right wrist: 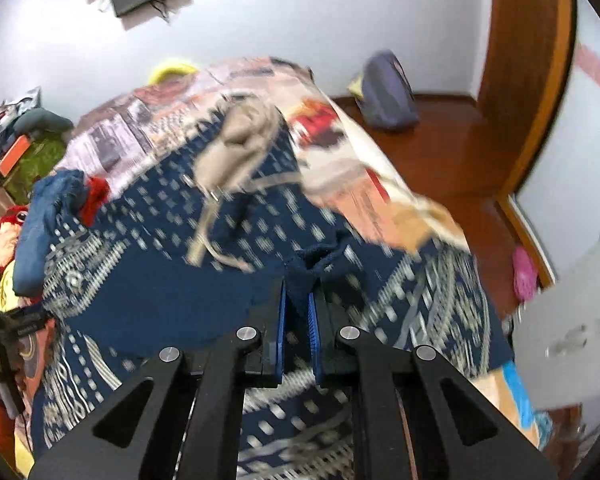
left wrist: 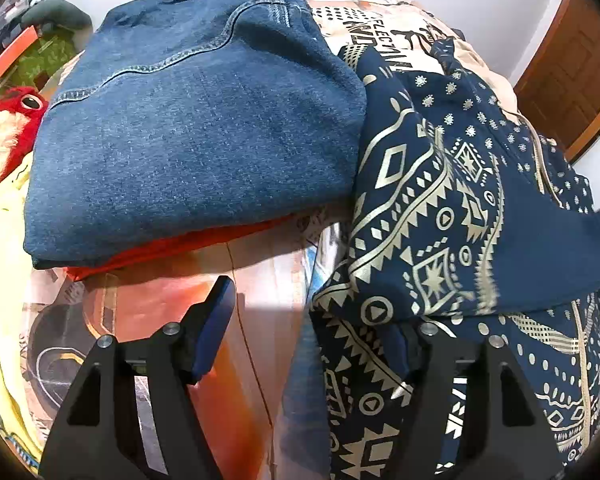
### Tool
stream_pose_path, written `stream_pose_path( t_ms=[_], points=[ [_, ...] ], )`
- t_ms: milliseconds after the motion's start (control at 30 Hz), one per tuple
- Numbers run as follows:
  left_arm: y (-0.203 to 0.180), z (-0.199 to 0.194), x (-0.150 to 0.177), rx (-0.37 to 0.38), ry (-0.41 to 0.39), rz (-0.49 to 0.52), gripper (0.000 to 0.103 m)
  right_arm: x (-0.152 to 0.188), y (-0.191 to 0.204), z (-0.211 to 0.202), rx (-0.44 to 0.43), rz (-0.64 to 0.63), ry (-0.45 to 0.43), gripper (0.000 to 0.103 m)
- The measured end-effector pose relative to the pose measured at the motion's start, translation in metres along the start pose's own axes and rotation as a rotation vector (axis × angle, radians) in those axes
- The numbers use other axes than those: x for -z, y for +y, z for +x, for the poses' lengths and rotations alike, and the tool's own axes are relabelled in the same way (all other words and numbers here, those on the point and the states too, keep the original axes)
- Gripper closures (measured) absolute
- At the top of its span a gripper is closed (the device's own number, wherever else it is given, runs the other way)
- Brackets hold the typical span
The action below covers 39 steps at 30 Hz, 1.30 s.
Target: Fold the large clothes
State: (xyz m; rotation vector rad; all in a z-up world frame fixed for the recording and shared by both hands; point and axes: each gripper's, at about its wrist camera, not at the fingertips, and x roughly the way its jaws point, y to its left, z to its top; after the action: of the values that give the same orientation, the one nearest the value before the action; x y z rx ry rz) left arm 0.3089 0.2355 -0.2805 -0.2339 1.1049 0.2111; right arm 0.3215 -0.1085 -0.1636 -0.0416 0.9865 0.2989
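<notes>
The navy patterned hoodie (right wrist: 228, 264) sprawls across the middle of the bed, its beige-lined hood (right wrist: 240, 140) uppermost. The right gripper (right wrist: 298, 320) has pinched a fold of its fabric, jaws nearly closed. The left gripper (left wrist: 312, 344) stands half open, holding nothing, one finger under the hoodie's edge, below the folded jeans (left wrist: 196, 120) at upper left

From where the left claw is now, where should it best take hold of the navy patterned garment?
Probably the near left edge of the navy patterned garment, approached from the bare printed bedsheet side. That hem lies flat and exposed beside the open left claw, away from the folded jeans.
</notes>
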Motion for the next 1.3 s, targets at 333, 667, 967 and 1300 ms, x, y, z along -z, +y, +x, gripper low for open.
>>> stream_pose_path(
  t_ms=[333,667,967,1300],
  points=[
    [-0.005,-0.002,0.002,-0.051,0.021,0.042,0.033,0.046,-0.021,0.037,-0.047,0.052,0.255,0.088],
    [-0.018,-0.037,0.015,-0.076,-0.003,0.162,0.033,0.054,-0.023,0.029,-0.062,0.053,0.327,0.064],
    [-0.041,-0.095,-0.009,-0.001,-0.142,0.140,0.033,0.024,-0.055,-0.031,-0.054,0.110,0.133,0.064],
    [-0.096,-0.119,-0.054,0.056,-0.262,0.173,0.033,0.020,-0.124,-0.051,0.059,0.293,0.023,0.057]
  ],
)
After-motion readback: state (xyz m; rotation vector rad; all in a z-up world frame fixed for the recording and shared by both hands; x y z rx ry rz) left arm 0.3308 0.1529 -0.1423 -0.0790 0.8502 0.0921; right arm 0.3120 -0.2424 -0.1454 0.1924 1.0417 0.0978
